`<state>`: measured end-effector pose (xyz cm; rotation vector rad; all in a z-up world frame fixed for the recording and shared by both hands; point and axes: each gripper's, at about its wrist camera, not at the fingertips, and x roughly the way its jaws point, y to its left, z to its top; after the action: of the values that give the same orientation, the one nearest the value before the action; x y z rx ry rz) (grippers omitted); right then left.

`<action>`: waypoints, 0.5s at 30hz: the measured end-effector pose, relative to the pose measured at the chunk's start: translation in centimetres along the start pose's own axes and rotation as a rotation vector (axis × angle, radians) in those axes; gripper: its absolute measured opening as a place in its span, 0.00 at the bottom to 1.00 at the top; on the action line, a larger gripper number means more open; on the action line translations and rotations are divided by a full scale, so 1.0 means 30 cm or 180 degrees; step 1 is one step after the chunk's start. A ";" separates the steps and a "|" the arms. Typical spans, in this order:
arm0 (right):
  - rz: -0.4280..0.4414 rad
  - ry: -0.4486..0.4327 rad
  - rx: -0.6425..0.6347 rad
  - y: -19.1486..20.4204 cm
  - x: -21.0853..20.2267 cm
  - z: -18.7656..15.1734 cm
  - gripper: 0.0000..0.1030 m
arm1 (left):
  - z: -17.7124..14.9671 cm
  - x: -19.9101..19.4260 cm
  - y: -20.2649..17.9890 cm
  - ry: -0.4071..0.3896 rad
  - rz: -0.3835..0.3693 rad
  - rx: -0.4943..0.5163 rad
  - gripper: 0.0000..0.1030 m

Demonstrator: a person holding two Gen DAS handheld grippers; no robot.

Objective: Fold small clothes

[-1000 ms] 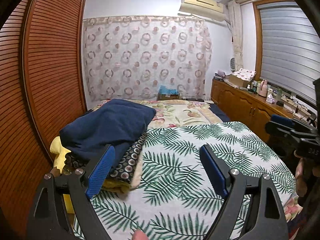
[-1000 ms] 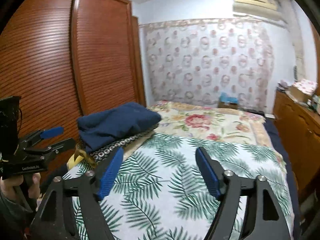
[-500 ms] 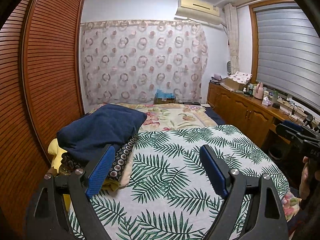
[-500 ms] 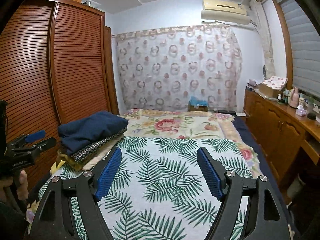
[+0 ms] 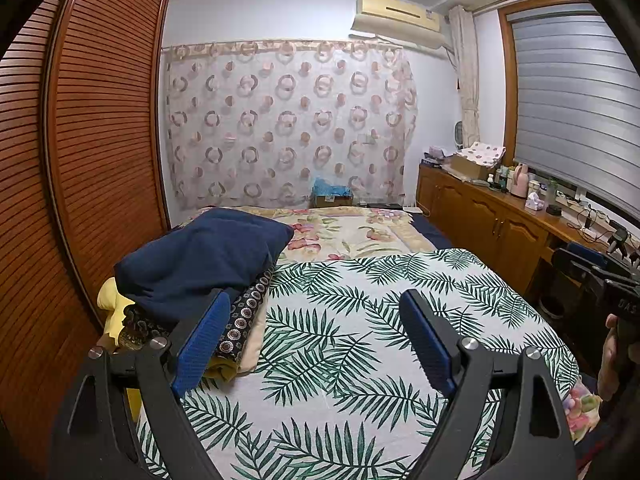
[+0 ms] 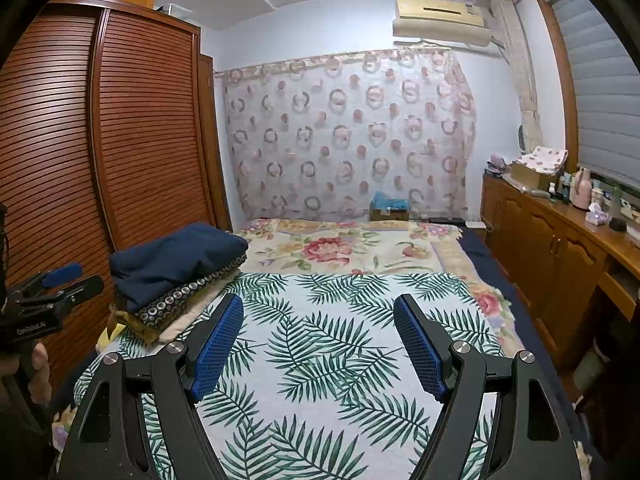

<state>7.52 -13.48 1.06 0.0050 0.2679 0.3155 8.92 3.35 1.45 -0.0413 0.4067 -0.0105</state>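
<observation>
A stack of folded clothes (image 5: 192,276) lies at the bed's left side, a navy garment (image 6: 176,258) on top, a dark dotted piece (image 5: 244,312) and a yellow one (image 5: 110,308) beneath. My left gripper (image 5: 314,312) hovers open over the palm-leaf sheet (image 5: 360,340), its left finger near the stack, nothing between its fingers. My right gripper (image 6: 320,316) is open and empty too, above the same sheet (image 6: 320,344). Each gripper shows at the edge of the other's view, held by a hand.
A slatted wooden wardrobe (image 5: 80,140) runs along the left of the bed. A wooden cabinet (image 6: 552,248) with bottles and boxes stands on the right under the window. A floral quilt (image 6: 340,248) covers the far half of the bed, a curtain (image 5: 288,124) behind it.
The right wrist view has swung rightward and levelled, so the clothes stack moved left in it. The left view shifted slightly. Both grippers stay open.
</observation>
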 end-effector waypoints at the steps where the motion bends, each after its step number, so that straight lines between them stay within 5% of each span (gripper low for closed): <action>1: -0.0005 -0.0003 0.0004 0.000 -0.001 0.002 0.77 | 0.000 -0.001 0.000 -0.0002 -0.0001 -0.0002 0.84; 15: -0.0026 -0.0006 -0.0025 -0.022 -0.014 -0.004 0.77 | 0.000 0.002 0.004 -0.0012 0.0010 0.0006 0.84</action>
<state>7.32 -14.25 1.02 -0.0036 0.2646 0.3084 8.98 3.47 1.43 -0.0388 0.4030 -0.0077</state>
